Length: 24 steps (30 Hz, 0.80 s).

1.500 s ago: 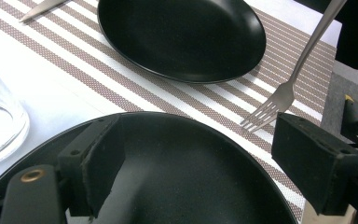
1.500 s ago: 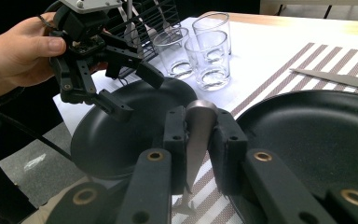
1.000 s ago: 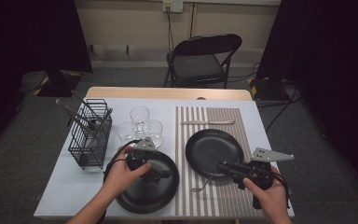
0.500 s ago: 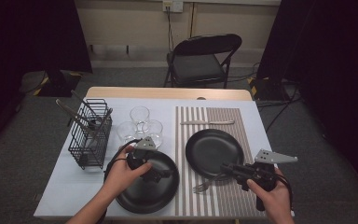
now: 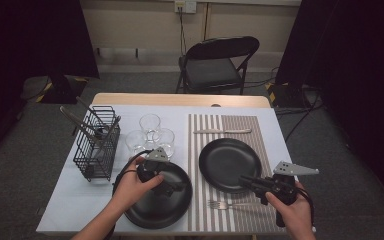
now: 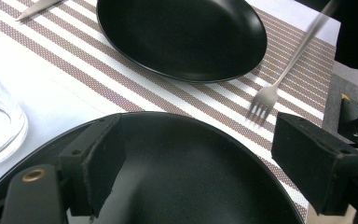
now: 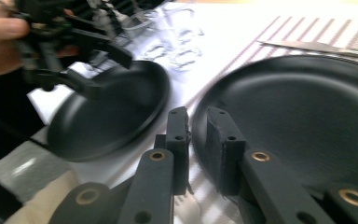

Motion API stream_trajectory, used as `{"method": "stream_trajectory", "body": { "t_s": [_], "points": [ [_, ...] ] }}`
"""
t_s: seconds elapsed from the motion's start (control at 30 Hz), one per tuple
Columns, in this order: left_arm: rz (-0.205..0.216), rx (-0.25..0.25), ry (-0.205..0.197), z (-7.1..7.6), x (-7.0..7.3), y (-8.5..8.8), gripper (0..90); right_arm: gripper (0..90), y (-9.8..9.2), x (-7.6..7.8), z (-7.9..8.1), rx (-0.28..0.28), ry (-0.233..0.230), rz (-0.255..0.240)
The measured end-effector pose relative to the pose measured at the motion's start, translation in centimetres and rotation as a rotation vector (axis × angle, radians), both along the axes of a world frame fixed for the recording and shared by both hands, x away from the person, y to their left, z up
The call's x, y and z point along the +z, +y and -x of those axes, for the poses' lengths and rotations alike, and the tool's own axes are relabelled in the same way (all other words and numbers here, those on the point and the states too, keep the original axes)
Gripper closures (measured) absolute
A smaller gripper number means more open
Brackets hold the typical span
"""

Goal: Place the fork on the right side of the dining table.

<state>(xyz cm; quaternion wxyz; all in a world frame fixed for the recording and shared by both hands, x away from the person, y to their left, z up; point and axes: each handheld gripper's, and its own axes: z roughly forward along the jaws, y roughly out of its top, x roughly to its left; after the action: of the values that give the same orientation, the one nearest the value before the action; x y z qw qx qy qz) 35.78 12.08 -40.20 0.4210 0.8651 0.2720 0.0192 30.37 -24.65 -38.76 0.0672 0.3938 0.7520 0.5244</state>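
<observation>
Free strip between plates; fork lies near front edge; glasses, basket block left.

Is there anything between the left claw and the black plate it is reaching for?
Nothing visible. The left claw stands open directly over the near black plate, whose surface is bare. The fork is off to the side at the striped mat, past the plate's rim.
</observation>
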Motion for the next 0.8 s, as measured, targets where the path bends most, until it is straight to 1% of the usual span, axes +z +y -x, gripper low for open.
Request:
{"method": "stream_trajectory", "body": {
  "t_s": [0.03, 0.07, 0.1, 0.13, 0.17, 0.2, 0.23, 0.27, 0.37, 0.43, 0.5, 0.53, 0.57, 0.73, 0.8],
  "points": [
    [0.0, 0.001, 0.001, 0.0, 0.0, 0.0, 17.3, 77.3, -0.2, -0.5, -0.3, -0.015, -0.003, 0.012],
    [-0.002, -0.001, 0.0, 0.0, 0.0, 0.0, 17.3, 77.3, -0.2, -0.5, -0.3, -0.015, -0.003, 0.012],
    [-0.003, -0.003, 0.0, 0.0, 0.0, -0.1, 17.3, 77.0, -0.6, -1.1, -0.5, -0.033, 0.008, 0.026],
    [-0.003, -0.003, 0.0, 0.0, 0.0, -0.1, 17.3, 76.5, -0.8, -1.2, -0.5, -0.031, 0.011, 0.027],
    [0.005, -0.003, -0.002, 0.1, 0.0, -0.1, 17.3, 76.1, -1.0, -1.3, -0.5, -0.042, 0.01, 0.027],
    [0.005, -0.003, -0.002, 0.1, 0.0, -0.1, 17.3, 76.1, -1.0, -1.3, -0.5, -0.042, 0.01, 0.027],
    [0.014, 0.001, -0.005, 0.1, -0.1, -0.1, 17.3, 74.4, -1.3, -1.3, -0.5, -0.048, 0.003, 0.024],
    [0.007, -0.003, -0.002, 0.0, 0.0, -0.1, 17.3, 73.4, -1.3, -1.2, -0.5, -0.051, 0.002, 0.024],
    [0.01, -0.002, -0.003, 0.0, 0.1, 0.0, 17.3, 72.9, -1.3, -1.1, -0.5, -0.047, -0.013, 0.023],
    [0.006, 0.0, -0.007, 0.0, 0.2, 0.2, 17.3, 69.3, -1.4, -1.1, -0.5, -0.051, -0.014, 0.027],
    [0.011, 0.0, -0.007, 0.1, 0.2, 0.2, 17.3, 66.1, -1.4, -1.2, -0.5, -0.048, -0.015, 0.032],
    [0.01, -0.002, -0.011, 0.1, 0.2, 0.3, 17.3, 65.7, -1.4, -1.2, -0.5, -0.048, -0.02, 0.033],
    [0.005, -0.002, -0.011, 0.1, 0.2, 0.3, 17.3, 63.6, -1.3, -1.2, -0.5, -0.043, -0.022, 0.038],
    [0.008, -0.004, -0.01, 0.2, 0.1, 0.4, 17.3, 50.4, -1.1, -1.5, -0.7, -0.025, -0.021, 0.078],
    [0.007, -0.004, -0.01, 0.2, 0.1, 0.4, 17.3, 49.3, -1.2, -1.6, -0.7, -0.021, -0.016, 0.082]
  ]
}}
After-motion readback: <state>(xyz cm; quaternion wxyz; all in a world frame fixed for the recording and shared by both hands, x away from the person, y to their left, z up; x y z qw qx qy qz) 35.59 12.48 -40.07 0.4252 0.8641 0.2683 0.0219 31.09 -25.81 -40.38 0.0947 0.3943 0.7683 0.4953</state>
